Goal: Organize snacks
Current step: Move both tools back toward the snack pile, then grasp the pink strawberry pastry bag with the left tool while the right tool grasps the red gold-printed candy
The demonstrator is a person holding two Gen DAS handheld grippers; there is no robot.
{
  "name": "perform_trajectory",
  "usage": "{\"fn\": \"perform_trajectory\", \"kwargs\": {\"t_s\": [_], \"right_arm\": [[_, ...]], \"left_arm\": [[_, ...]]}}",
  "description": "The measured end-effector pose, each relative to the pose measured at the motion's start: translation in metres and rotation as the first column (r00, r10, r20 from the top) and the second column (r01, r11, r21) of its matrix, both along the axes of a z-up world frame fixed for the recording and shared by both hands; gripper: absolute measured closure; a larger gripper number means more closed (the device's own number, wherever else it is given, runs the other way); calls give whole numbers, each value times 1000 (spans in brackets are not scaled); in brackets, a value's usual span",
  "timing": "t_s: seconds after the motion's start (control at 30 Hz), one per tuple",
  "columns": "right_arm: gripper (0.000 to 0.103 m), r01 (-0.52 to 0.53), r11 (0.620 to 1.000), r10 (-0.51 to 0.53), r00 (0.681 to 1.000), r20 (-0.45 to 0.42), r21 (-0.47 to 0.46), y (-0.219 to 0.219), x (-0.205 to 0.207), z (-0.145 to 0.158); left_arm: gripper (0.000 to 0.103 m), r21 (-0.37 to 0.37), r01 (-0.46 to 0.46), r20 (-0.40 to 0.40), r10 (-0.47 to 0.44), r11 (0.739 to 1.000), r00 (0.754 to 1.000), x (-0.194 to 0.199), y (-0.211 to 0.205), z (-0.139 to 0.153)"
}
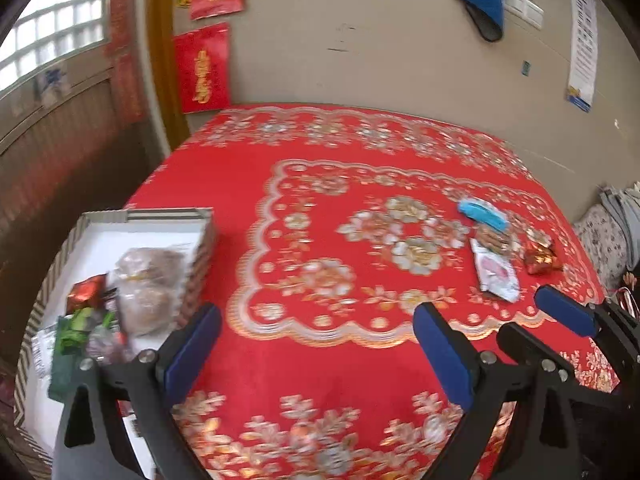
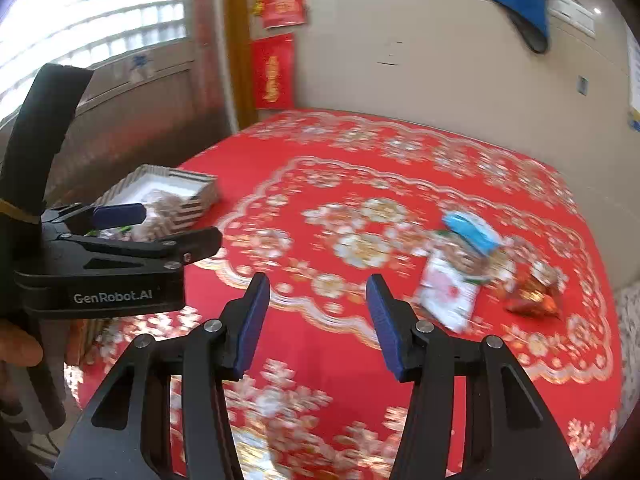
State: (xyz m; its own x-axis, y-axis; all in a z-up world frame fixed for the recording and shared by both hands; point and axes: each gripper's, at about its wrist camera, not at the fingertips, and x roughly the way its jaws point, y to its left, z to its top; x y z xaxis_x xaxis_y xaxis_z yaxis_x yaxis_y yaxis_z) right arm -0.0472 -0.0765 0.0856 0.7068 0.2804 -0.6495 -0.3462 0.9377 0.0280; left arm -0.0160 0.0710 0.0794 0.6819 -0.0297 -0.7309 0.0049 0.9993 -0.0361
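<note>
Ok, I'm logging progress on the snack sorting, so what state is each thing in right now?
Left gripper: open, empty.
Right gripper: open, empty.
Striped box: lidless, partly filled with snack packets.
Bagged brown buns: lying in the box.
Blue packet: loose on the tablecloth.
White packet: lying flat on the tablecloth.
Red wrapped snack: loose on the tablecloth.

the snacks in the box point(image 1: 200, 240) at nine o'clock are blurred, and the green packets point(image 1: 80, 332) are partly hidden behind a blue finger point(image 1: 192, 354). the box is cut off by the picture's edge. the packets at three o'clock point(image 2: 472, 268) are smeared, so no words on them can be read. the hand point(image 2: 18, 350) at nine o'clock is cut off by the edge.
</note>
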Motion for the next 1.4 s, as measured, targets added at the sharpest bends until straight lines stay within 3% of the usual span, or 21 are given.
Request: {"fn": "perform_trajectory", "kwargs": {"t_s": [0.67,0.93,1.17,1.27,1.4], "right_arm": [[53,274,962,-273,960,-67,12,-155,5,-23],[53,303,952,-301,951,-69,31,-178,7,-25],[53,338,941,-333,938,-100,36,-196,26,-25],[41,354,934,-344,929,-141,55,-204,44,-28],[40,336,939,-320,930,-182,67,-206,68,-34]], "left_arm": [[5,24,170,-80,-168,985,982,48,-125,-26],[5,37,261,-153,-253,965,955,72,-172,-45],[5,43,289,-211,-274,956,938,93,-197,-63],[5,40,284,-215,-270,958,939,101,-201,-68],[8,0,277,-221,-270,961,937,111,-197,-73]]}}
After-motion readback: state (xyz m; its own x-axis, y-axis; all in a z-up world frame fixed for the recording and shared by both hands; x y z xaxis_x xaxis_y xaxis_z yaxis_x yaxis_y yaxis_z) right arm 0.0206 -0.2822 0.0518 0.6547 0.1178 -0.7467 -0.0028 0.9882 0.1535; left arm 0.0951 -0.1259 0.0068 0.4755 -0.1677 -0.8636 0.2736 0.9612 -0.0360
